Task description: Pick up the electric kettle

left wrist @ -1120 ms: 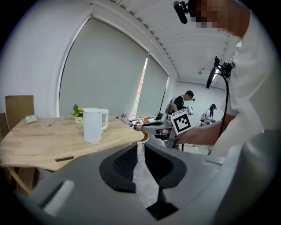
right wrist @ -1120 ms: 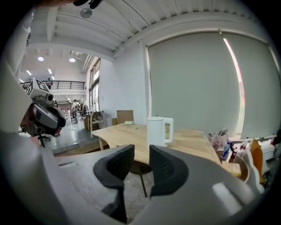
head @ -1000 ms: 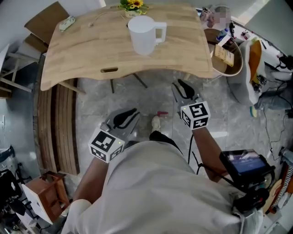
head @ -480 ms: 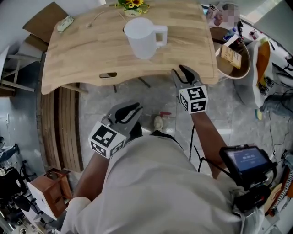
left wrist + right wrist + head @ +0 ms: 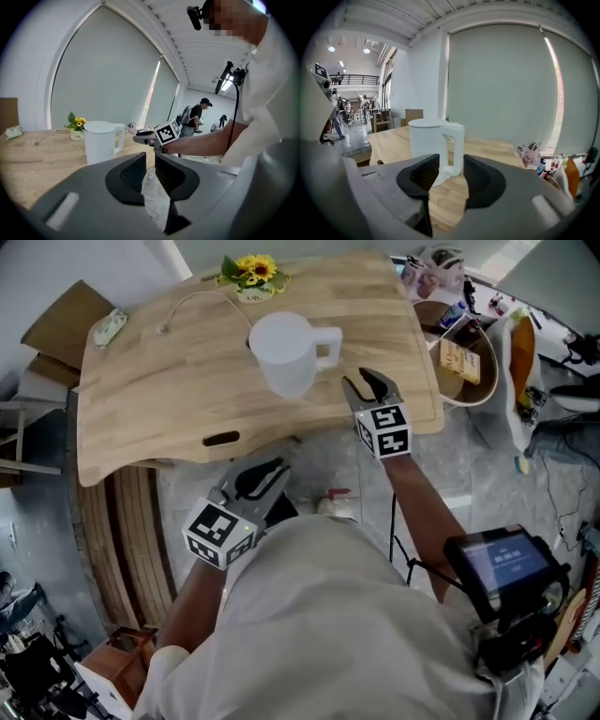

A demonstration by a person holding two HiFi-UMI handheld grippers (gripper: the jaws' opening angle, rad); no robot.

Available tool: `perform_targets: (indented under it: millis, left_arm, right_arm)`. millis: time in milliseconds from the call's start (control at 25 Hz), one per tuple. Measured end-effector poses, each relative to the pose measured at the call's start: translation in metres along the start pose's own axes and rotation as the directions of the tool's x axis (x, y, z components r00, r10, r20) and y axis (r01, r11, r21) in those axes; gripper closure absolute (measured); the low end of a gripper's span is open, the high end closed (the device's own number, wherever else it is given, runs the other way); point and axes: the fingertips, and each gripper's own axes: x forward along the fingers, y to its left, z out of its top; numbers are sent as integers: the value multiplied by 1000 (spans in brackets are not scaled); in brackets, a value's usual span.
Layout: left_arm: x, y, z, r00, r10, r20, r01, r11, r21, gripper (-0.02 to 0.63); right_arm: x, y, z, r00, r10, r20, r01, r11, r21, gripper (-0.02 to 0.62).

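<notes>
A white electric kettle [image 5: 281, 352] stands upright on the wooden table [image 5: 159, 390], its handle [image 5: 328, 345] turned to the right. My right gripper [image 5: 368, 388] hovers over the table's front right part, a short way from the handle. Its jaws have just been opening and stand open with nothing between them. In the right gripper view the kettle [image 5: 426, 145] and its handle [image 5: 457, 150] lie straight ahead of the right gripper [image 5: 451, 171]. My left gripper [image 5: 258, 481] hangs over the floor in front of the table edge. The left gripper [image 5: 150, 164] shows a narrow empty gap, the kettle [image 5: 99, 143] ahead to its left.
A small pot of yellow flowers [image 5: 251, 277] and a white cable [image 5: 187, 301] lie behind the kettle. A slot [image 5: 220, 438] is cut near the table's front edge. A round bin [image 5: 469, 352] with packets stands at the right. Wooden slats [image 5: 122, 521] lie on the floor at the left.
Both grippers have moved forward toward the table. The right one has come from over the floor to above the tabletop beside the kettle's handle, with its jaws wider apart.
</notes>
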Motion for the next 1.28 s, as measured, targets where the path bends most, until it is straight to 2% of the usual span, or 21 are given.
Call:
perform_targets:
  millis: [400,920,1160,1280]
  left_arm:
    - [10,134,21,997,-77,-15,77,997,15,540]
    - [10,141,31,988,-149,-48,152,987,47,540]
    - [2,144,33,988,-140,-57,143,988,57,540]
    - [0,148,32,989,-130,-66,134,989,60,540]
  right_arm:
    - [124,-19,15,991,-117,-58,117,993,-10,422]
    - [134,-30,26,984,-176,8,176,984,29,422]
    - [132,-32,31,981,-186,58,182,981,65,423]
    - [135,-34,34,975,-212,67,207,976,71,470]
